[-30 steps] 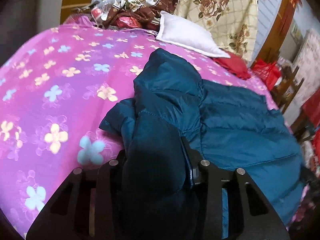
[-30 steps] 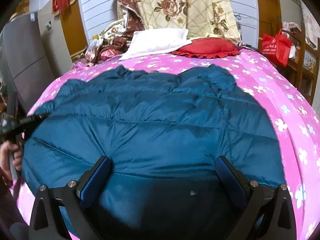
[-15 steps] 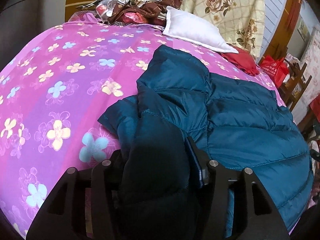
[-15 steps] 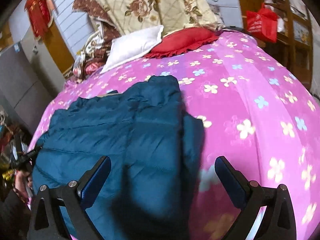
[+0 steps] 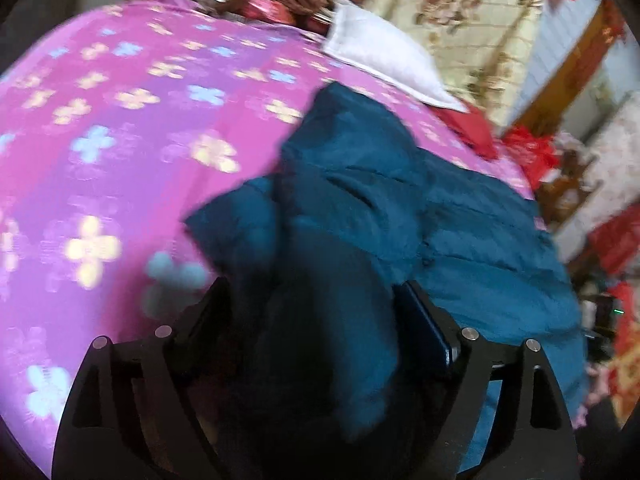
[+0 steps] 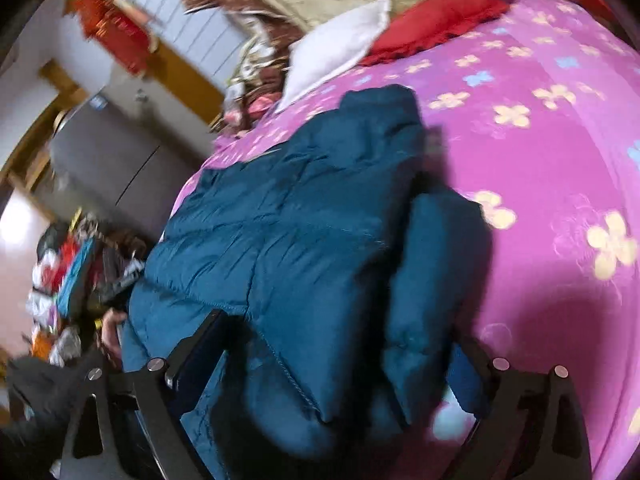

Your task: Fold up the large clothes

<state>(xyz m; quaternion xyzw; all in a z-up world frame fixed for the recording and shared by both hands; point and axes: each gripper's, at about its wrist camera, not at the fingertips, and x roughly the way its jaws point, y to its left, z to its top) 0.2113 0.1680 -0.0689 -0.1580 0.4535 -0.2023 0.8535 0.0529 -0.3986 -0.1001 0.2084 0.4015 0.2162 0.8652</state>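
Note:
A large teal puffer jacket point(image 5: 460, 220) lies spread on the pink flowered bedspread point(image 5: 120, 140). One sleeve point(image 5: 328, 360) is bunched up between the fingers of my left gripper point(image 5: 316, 304). Its jaws are opening and stand wide, so the sleeve sits loosely in the gap. In the right wrist view the jacket point(image 6: 280, 208) fills the middle, with its other sleeve point(image 6: 432, 260) folded along the right edge. My right gripper point(image 6: 336, 340) straddles that sleeve and the jacket's side. Its jaws are closing slowly but remain wide, and the pads do not press the fabric.
A white pillow point(image 6: 332, 52), a red cushion point(image 6: 436, 24) and a floral quilt point(image 5: 460, 20) sit at the head of the bed. Clutter point(image 6: 68, 272) and a grey cabinet point(image 6: 112, 160) stand off the bed's left side, and a hand point(image 6: 110, 328) shows there.
The left jaws have spread much wider around the sleeve. The right gripper swung from the jacket's middle to its right side, rolled, and came down over the folded sleeve.

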